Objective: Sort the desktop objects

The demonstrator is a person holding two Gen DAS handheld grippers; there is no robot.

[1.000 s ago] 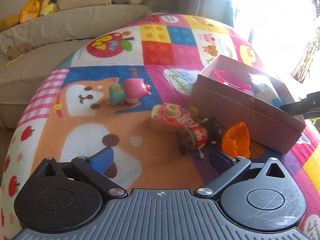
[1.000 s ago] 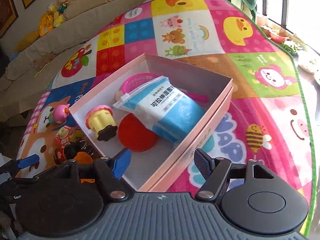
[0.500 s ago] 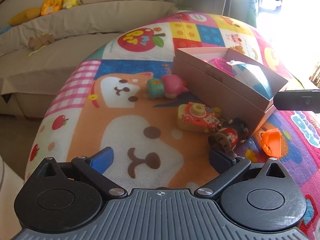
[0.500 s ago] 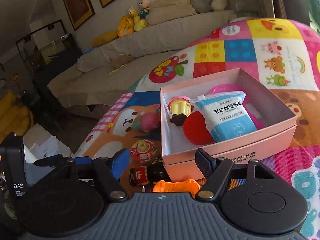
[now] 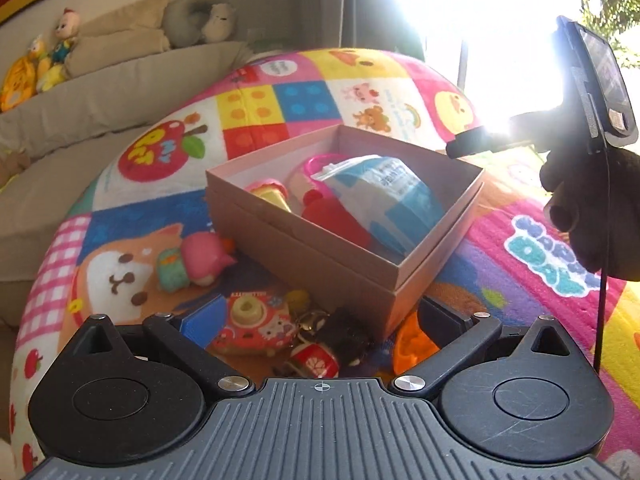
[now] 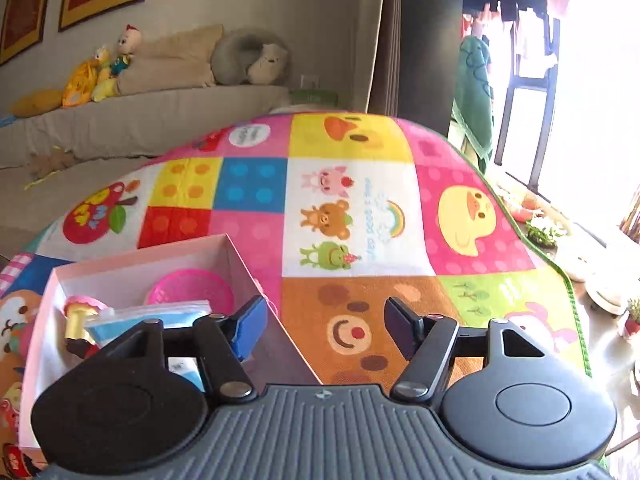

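Our left gripper [image 5: 316, 320], jaws open, straddles a toy camera [image 5: 252, 326] below the pink box [image 5: 320, 256] at centre frame; right gripper [image 6: 324, 328] gapes too.

The play mat [image 5: 360, 80] carries most of the lettering. In the left wrist view, at about 3 o'clock, fat teal letters [image 5: 556, 272] spell "DAY"; the teal word above them is partly cut off and cannot be read whole. At 10 o'clock the red apple patch [image 5: 160, 152] bears big coloured letters, too distorted to read, and at 12 o'clock a white speech bubble [image 5: 276, 68] holds two short blurred words. In the right wrist view, sideways blue print [image 6: 371, 220] beside the rainbow seems to end in "good day". The blue-and-white pouch [image 5: 384, 192] shows dark print and the toy camera [image 5: 256, 320] a red line, neither legible.
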